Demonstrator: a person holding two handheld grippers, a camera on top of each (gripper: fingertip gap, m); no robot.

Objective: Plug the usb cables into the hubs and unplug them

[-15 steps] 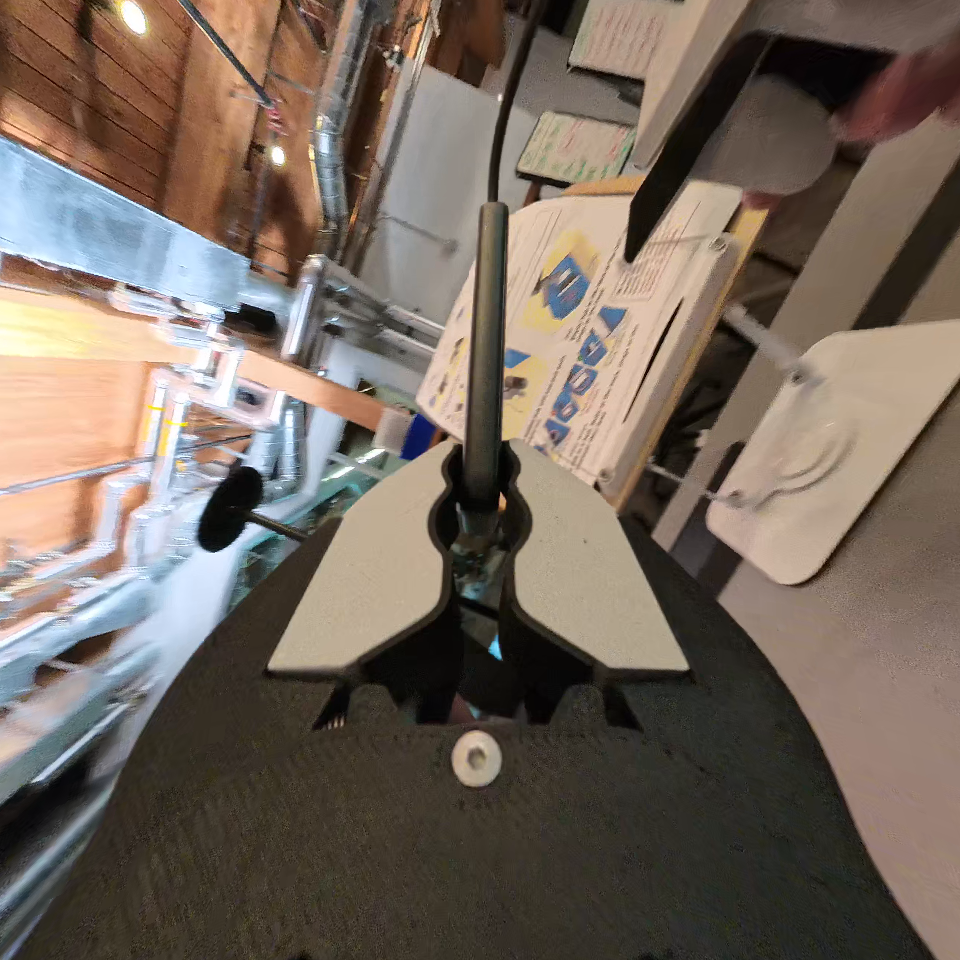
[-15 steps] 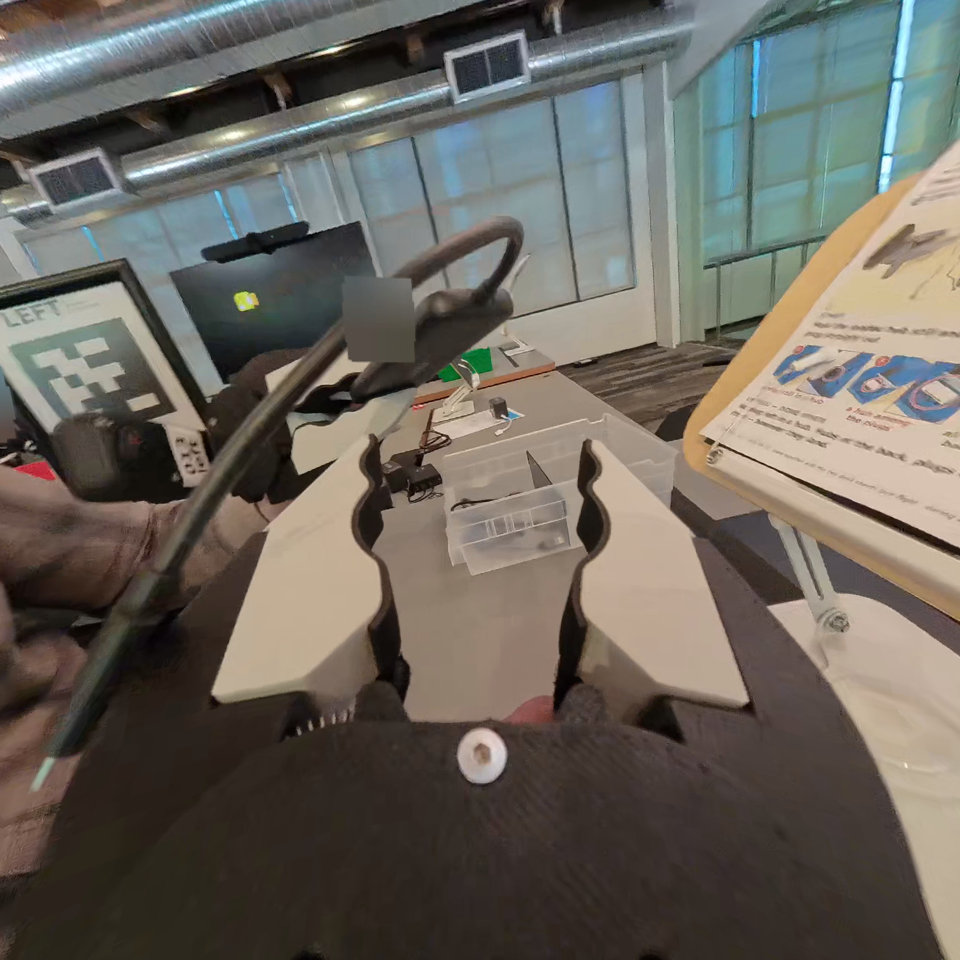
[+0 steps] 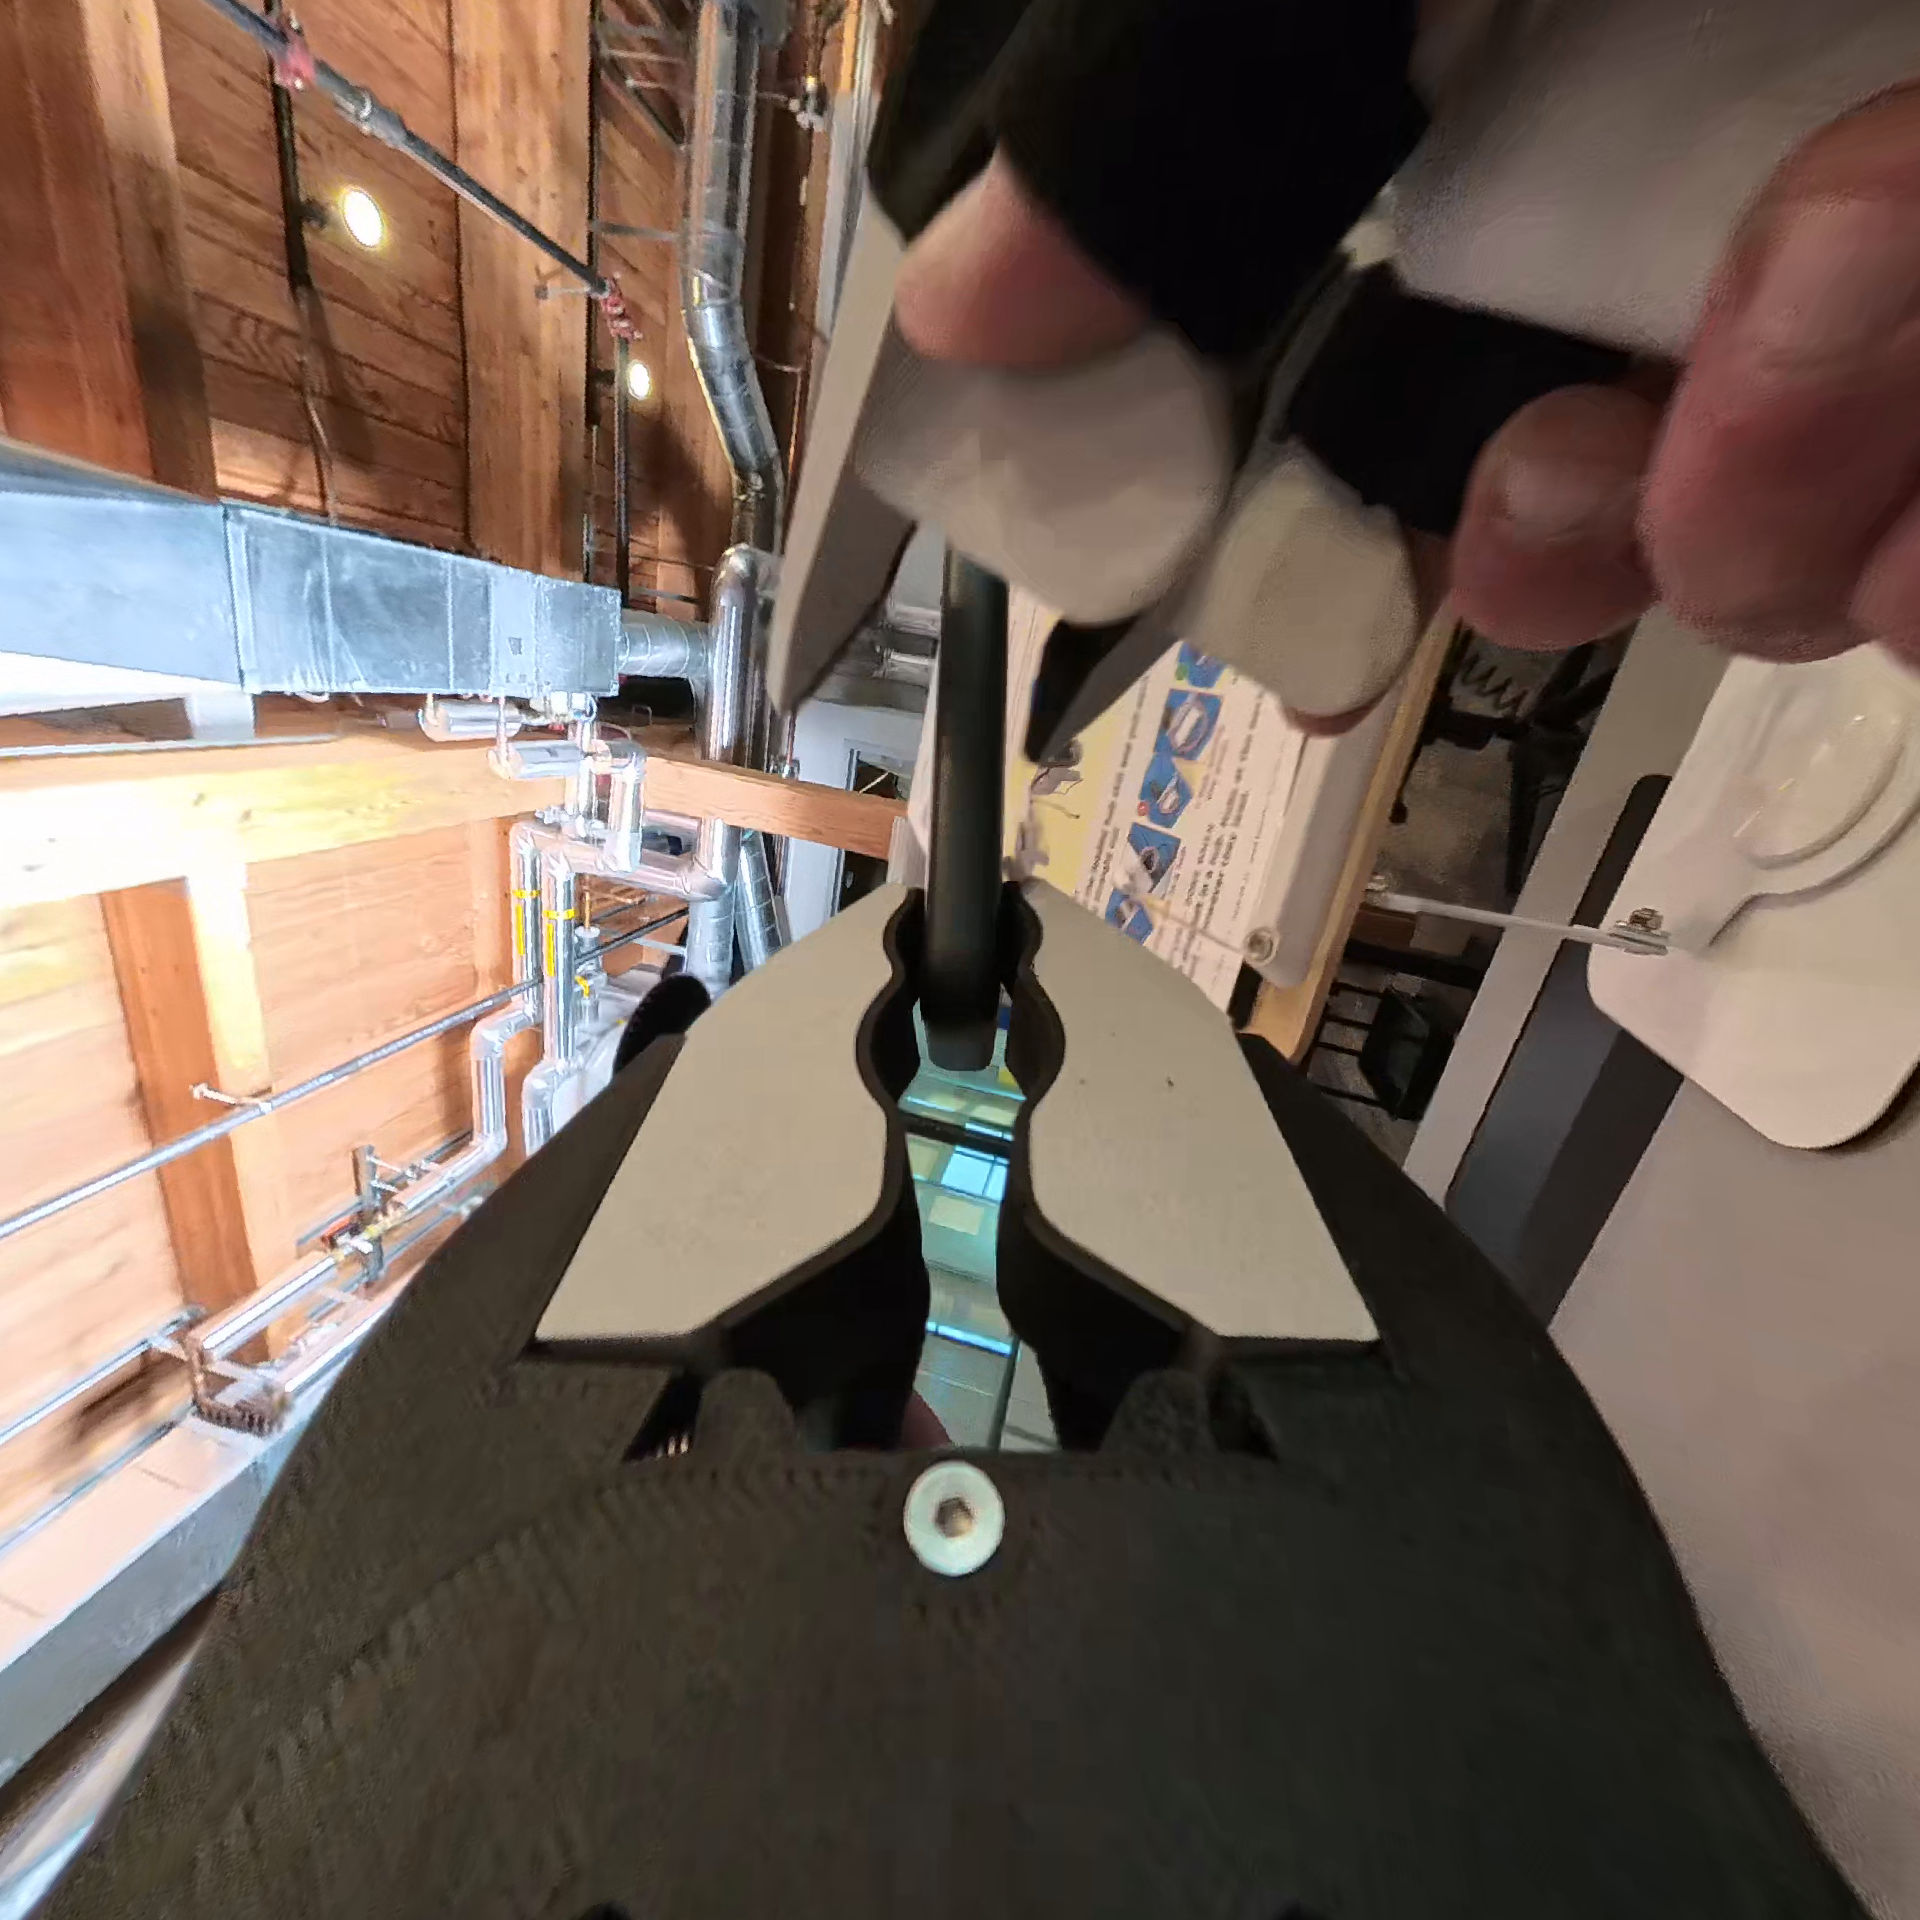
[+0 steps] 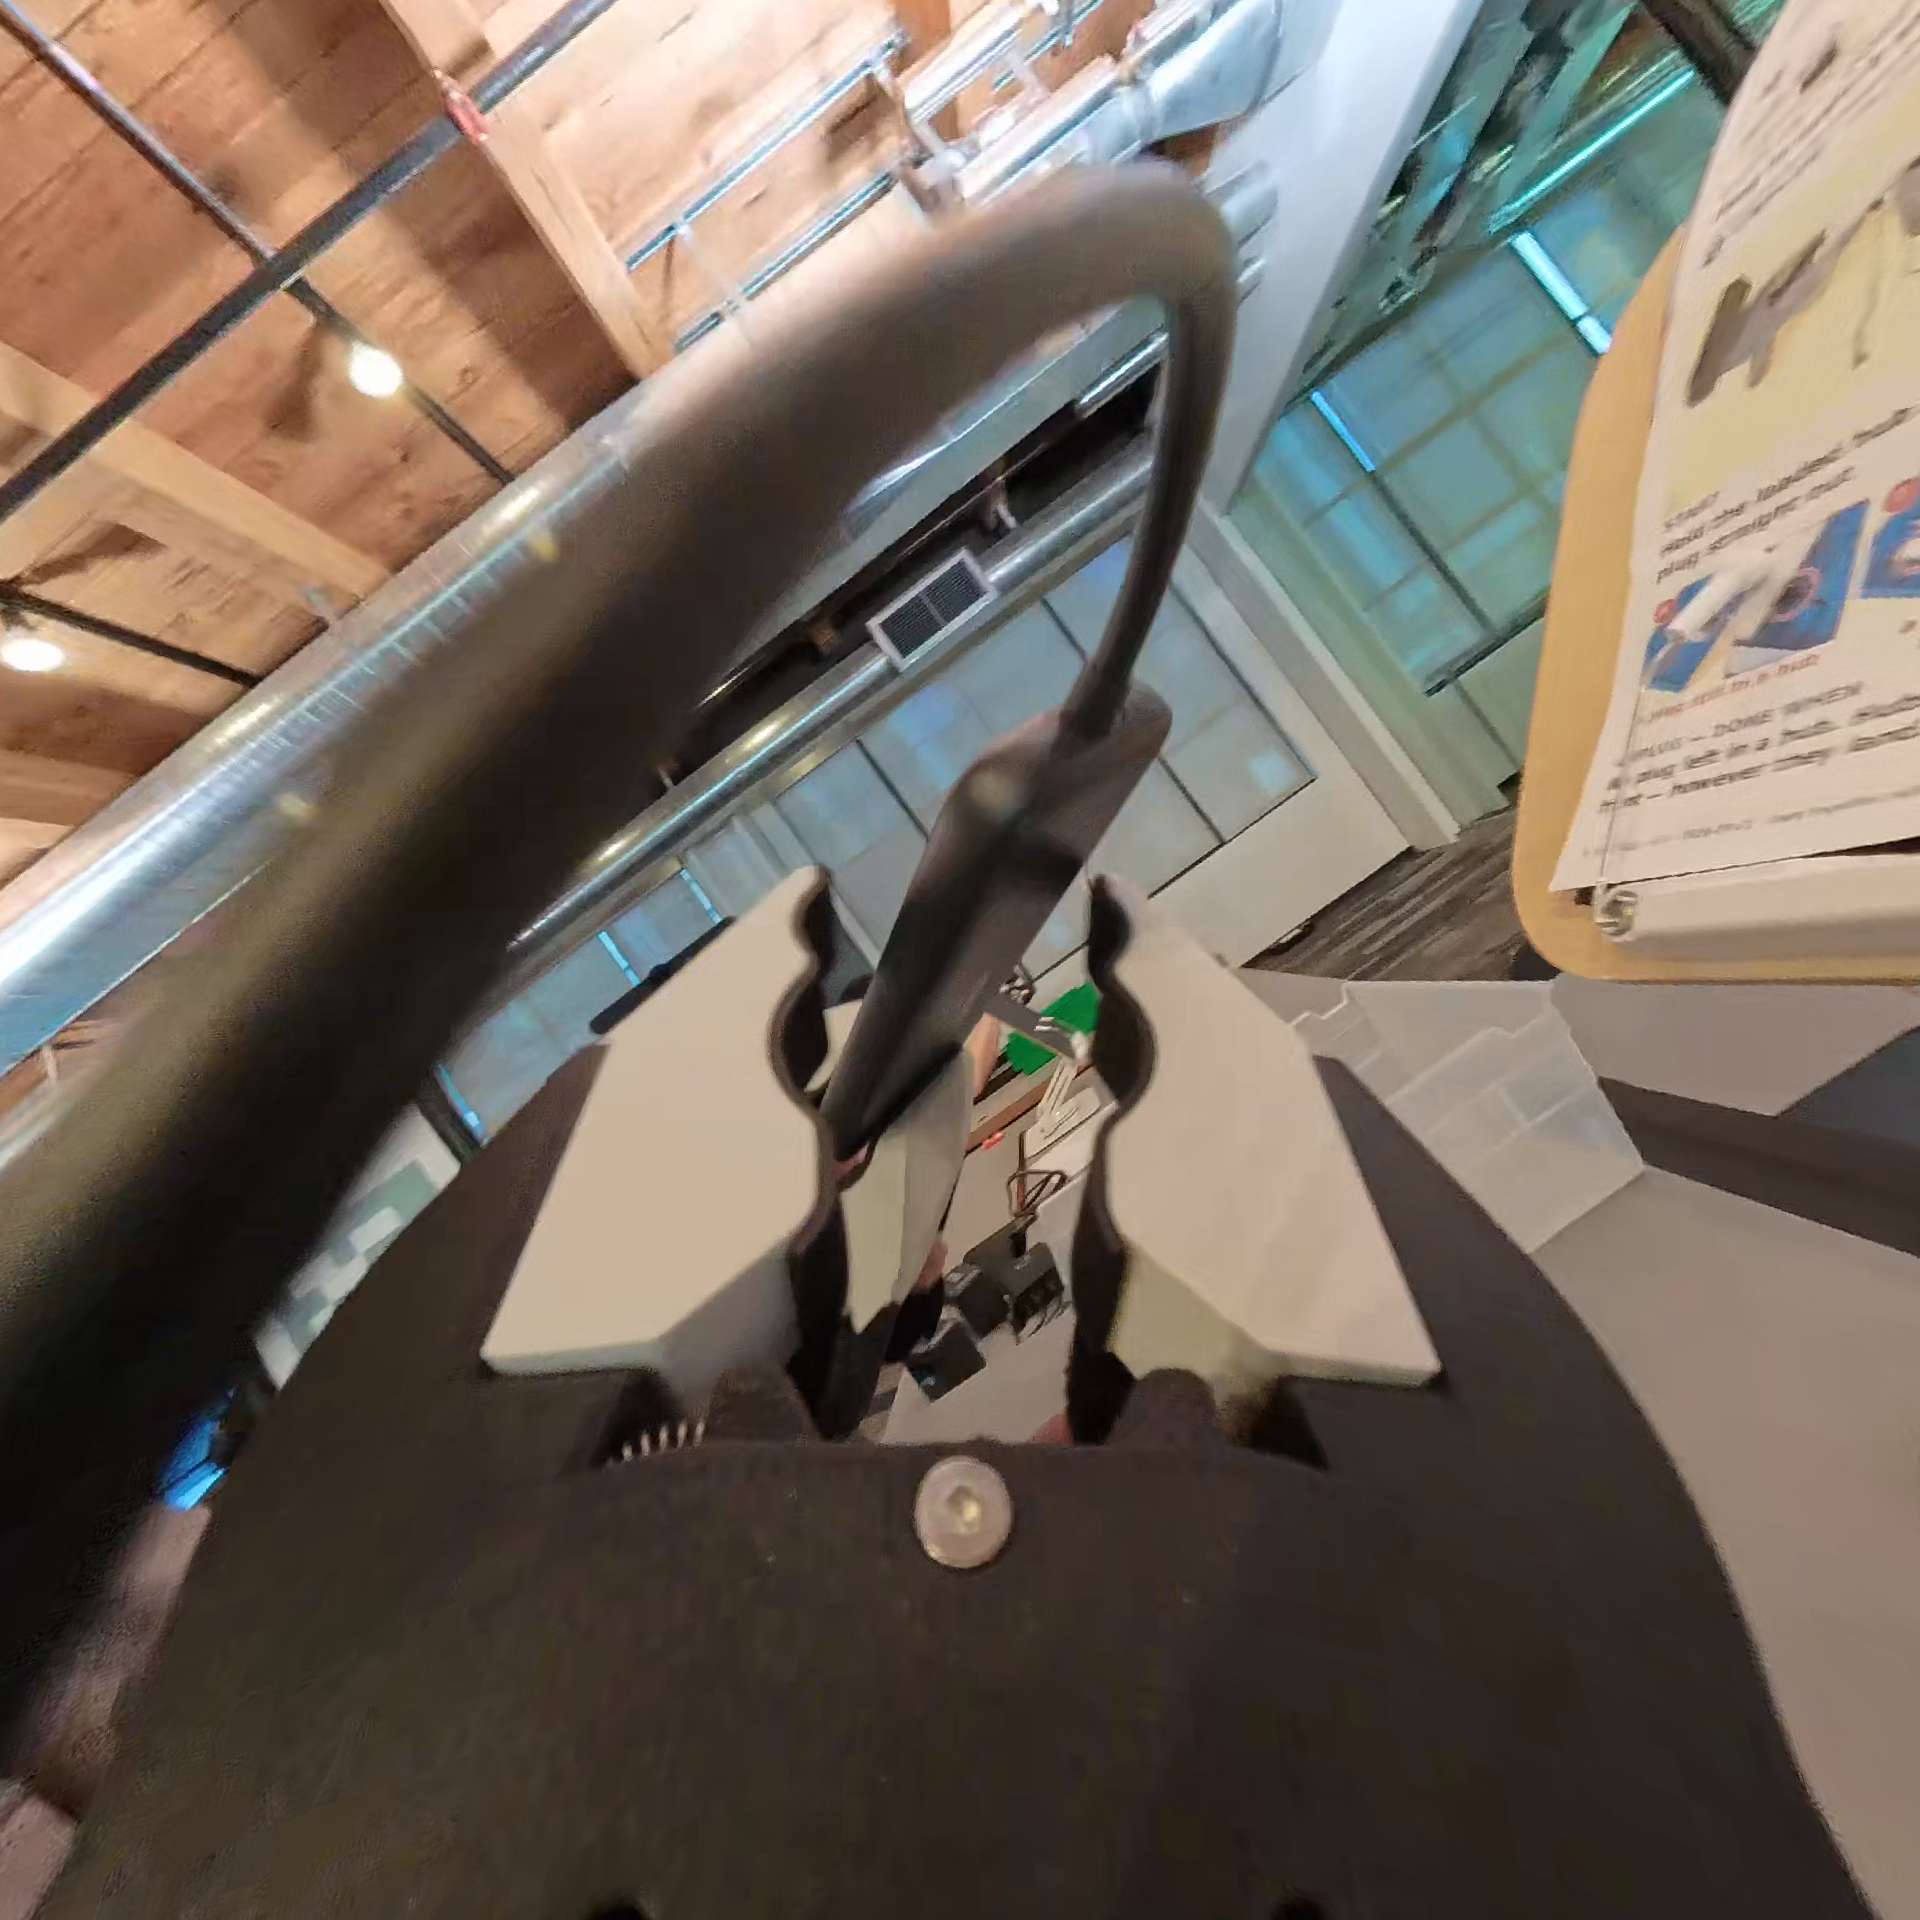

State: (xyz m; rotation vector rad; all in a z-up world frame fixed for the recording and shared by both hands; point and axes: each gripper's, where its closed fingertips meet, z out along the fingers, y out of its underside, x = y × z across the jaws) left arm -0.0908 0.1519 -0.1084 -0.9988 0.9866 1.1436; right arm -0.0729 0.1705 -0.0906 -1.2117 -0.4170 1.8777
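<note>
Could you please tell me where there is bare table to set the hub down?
Bare grey tabletop lies right of the left tool, this side of the document stand's white base. Another strip lies right of the right tool, nearer than the clear bin. It is crowded between the tools, where the hub and cable hang.

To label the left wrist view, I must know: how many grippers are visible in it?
2. The left gripper fills the bottom, shut on the black cable; the right gripper is at the top, blurred.
</note>
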